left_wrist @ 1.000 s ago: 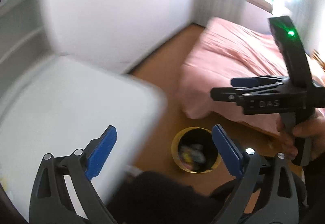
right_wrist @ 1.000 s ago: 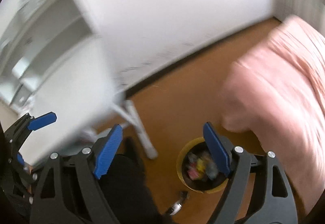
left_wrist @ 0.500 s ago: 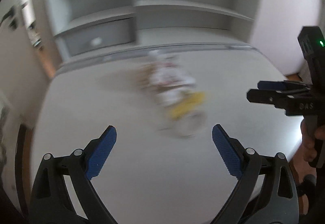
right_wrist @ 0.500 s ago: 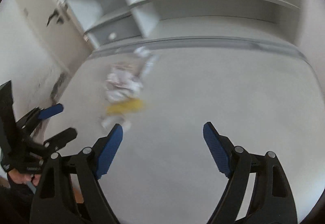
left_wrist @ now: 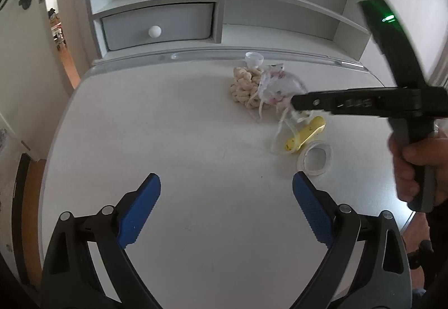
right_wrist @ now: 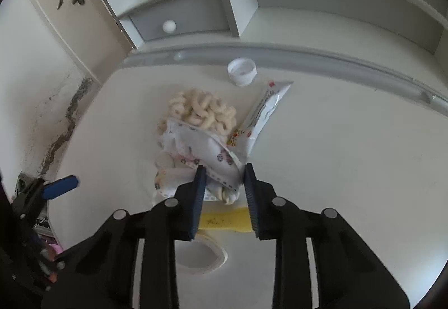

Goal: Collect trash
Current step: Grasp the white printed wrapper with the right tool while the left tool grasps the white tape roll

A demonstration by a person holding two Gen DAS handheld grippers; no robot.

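Left of the trash heap (left_wrist: 266, 88) we've got bare white desktop (left_wrist: 156, 118); behind it, the grey shelf unit (left_wrist: 218, 1) blocks us.

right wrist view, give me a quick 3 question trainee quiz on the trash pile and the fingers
1. True or false: the right gripper has its fingers closing around the printed cloth.
2. Which lies nearest the shelf unit? A) tape ring B) white cap C) yellow piece
3. Fill in: the left gripper is ____ and holds nothing.

Key: 1 true; 2 B; 3 open
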